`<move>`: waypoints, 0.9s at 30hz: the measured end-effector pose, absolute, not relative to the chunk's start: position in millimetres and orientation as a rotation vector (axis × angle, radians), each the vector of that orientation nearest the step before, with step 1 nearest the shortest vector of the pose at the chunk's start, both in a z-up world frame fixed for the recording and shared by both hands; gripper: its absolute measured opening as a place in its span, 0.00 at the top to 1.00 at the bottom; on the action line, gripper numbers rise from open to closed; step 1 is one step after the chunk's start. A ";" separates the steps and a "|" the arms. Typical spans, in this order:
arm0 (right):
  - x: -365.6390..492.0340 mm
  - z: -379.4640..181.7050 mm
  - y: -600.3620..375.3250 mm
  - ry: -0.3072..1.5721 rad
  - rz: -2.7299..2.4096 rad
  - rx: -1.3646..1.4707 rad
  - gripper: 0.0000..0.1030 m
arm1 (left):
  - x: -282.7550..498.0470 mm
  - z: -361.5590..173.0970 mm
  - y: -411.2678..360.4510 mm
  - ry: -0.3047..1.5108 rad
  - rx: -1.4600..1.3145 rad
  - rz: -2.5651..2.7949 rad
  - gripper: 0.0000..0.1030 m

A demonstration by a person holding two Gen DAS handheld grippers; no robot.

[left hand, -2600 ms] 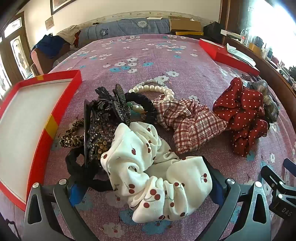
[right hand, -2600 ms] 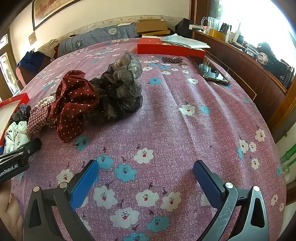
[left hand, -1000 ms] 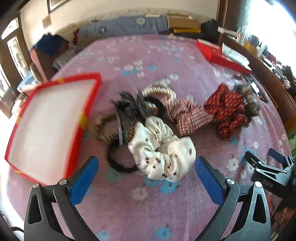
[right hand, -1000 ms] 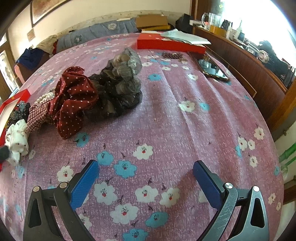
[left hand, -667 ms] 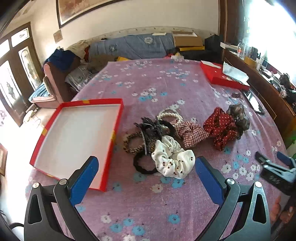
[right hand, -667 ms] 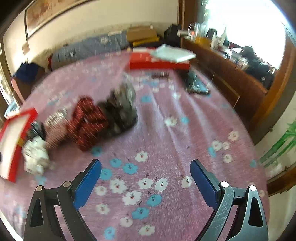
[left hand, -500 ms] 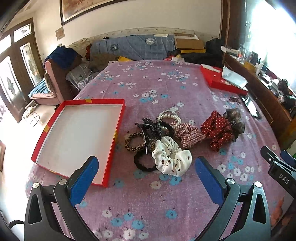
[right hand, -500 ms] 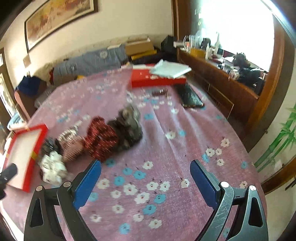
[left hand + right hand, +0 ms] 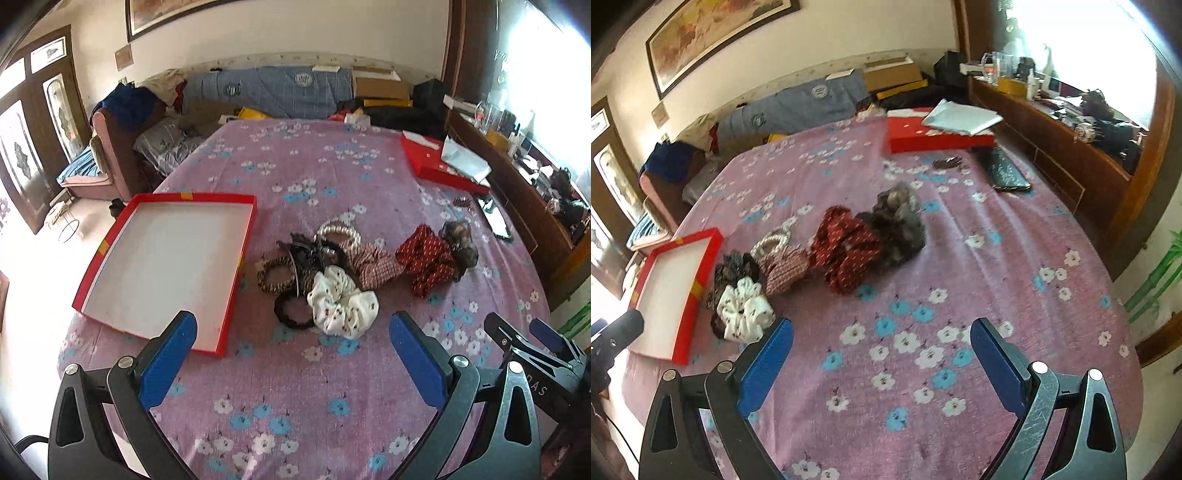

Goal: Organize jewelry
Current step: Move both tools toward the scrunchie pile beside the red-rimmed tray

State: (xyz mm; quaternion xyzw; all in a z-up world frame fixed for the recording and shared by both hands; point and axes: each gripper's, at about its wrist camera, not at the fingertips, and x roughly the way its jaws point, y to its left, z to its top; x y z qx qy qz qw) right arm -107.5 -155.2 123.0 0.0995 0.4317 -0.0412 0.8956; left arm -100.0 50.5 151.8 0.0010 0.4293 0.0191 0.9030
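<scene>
Both tongs are hanging above the bed with nothing between their pads. The left tongs [image 9: 291, 354] are standing wide apart and gripping nothing; the right tongs [image 9: 882, 354] are likewise standing wide apart and gripping nothing. The hair accessories are lying in a loose row on the flowered bedspread [image 9: 295, 406], and the row's long axis is running from about 9 o'clock to 3 o'clock across the left wrist view. The white scrunchie [image 9: 341, 301] is sitting at roughly 12 o'clock from the left tongs, at the near edge of the pile, touching the black hair tie [image 9: 291, 314] on its 9 o'clock side. Behind them the leopard hair tie [image 9: 275, 275], the black clip [image 9: 306, 254], the pearl bracelet [image 9: 338, 230], the plaid scrunchie [image 9: 371, 260], the red dotted scrunchie [image 9: 428, 260] and the grey scrunchie [image 9: 460, 242] are lying in contact or just beside one another. The red tray [image 9: 236, 266] is lying open at 10 o'clock from the left tongs, just beside the pile, with its white floor bare. From the right tongs the white scrunchie [image 9: 744, 314] is lying at 10 o'clock, well off centre. The left tongs are judged the nearer and better aligned; the coming move is probably a straight descent onto the white scrunchie, followed by a short carry toward 10 o'clock into the tray.
</scene>
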 end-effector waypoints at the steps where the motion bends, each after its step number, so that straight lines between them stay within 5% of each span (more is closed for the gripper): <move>1: -106.2 122.0 -154.1 0.898 -0.081 0.204 0.05 | -100.7 148.1 50.8 0.894 0.006 0.043 0.00; 27: -87.1 100.1 -158.5 0.958 -0.034 0.199 0.05 | -83.8 105.9 42.8 1.049 0.061 0.064 0.00</move>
